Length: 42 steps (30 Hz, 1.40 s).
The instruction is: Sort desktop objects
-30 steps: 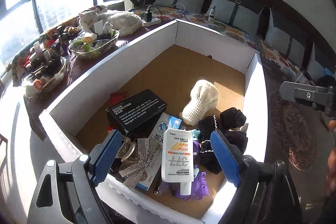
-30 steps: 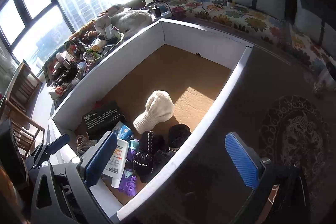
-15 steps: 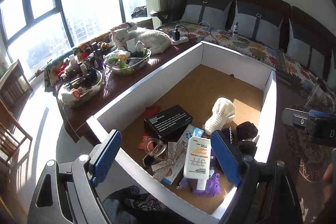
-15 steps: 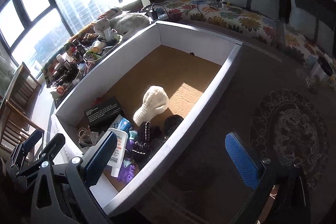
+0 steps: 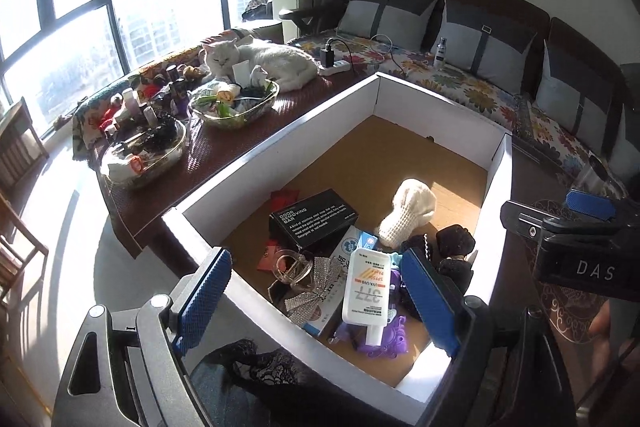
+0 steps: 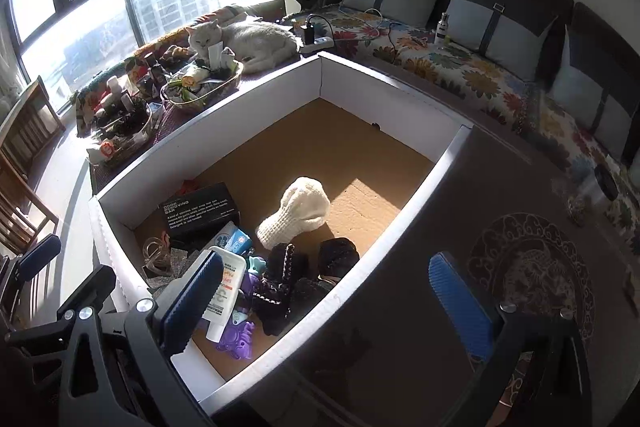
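A white-walled box (image 5: 280,143) (image 6: 416,187) with a brown floor holds a pile at its near end: a black soap carton (image 5: 314,221) (image 6: 200,213), a white sunscreen tube (image 5: 366,289) (image 6: 224,291), a cream knitted hat (image 5: 408,213) (image 6: 296,215), black hair scrunchies (image 5: 454,247) (image 6: 338,253), a silver bow (image 5: 316,287) and a purple toy (image 5: 386,337) (image 6: 236,341). My left gripper (image 5: 316,299) is open and empty, above the box's near corner. My right gripper (image 6: 324,303) is open and empty, above the box's right wall.
Two glass bowls (image 5: 144,155) (image 5: 234,103) full of small items stand on the dark table left of the box. A white cat (image 5: 264,61) (image 6: 248,39) lies behind them. A sofa with grey cushions (image 5: 472,39) runs along the back. A dark patterned mat (image 6: 528,267) lies right of the box.
Both grippers have pulled back and risen away from the box, so more of the table, bowls and room shows. Both stay open and empty. The objects in the box have not moved.
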Each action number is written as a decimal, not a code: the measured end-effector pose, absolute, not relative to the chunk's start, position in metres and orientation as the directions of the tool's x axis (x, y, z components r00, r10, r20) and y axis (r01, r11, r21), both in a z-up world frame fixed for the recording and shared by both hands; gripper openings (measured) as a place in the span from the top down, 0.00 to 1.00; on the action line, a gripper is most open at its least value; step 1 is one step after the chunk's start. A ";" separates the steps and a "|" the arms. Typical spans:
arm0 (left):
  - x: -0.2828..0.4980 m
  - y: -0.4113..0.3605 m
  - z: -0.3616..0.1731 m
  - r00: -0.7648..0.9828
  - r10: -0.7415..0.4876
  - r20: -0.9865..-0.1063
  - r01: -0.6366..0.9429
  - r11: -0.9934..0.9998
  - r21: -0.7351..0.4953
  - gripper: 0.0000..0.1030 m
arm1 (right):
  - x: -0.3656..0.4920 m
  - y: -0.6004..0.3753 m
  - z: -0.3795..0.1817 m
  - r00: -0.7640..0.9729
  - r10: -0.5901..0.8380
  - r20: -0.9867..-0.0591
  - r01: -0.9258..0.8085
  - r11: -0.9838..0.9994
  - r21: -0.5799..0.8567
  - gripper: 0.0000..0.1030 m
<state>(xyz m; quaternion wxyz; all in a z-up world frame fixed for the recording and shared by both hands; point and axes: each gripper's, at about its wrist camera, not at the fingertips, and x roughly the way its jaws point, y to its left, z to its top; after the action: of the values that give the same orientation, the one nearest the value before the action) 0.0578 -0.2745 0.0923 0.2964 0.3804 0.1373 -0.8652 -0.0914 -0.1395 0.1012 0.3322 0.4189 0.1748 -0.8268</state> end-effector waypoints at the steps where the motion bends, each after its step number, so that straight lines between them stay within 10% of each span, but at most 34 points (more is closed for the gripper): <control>1: 0.058 -0.275 0.092 -0.535 -0.407 -0.740 0.618 -0.786 -0.014 0.16 | -0.091 -0.141 0.099 -0.421 -0.402 -0.813 0.700 -0.714 -0.010 0.00; 42: 0.060 -0.298 0.086 -0.531 -0.389 -0.753 0.641 -0.766 -0.056 0.16 | -0.072 -0.178 0.064 -0.355 -0.380 -0.854 0.766 -0.642 -0.033 0.00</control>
<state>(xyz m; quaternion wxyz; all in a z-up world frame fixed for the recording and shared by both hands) 0.0604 -0.2975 0.0861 0.2998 0.3805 0.1653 -0.8591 -0.0724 -0.1778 0.0643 0.3611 0.4382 0.2201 -0.7932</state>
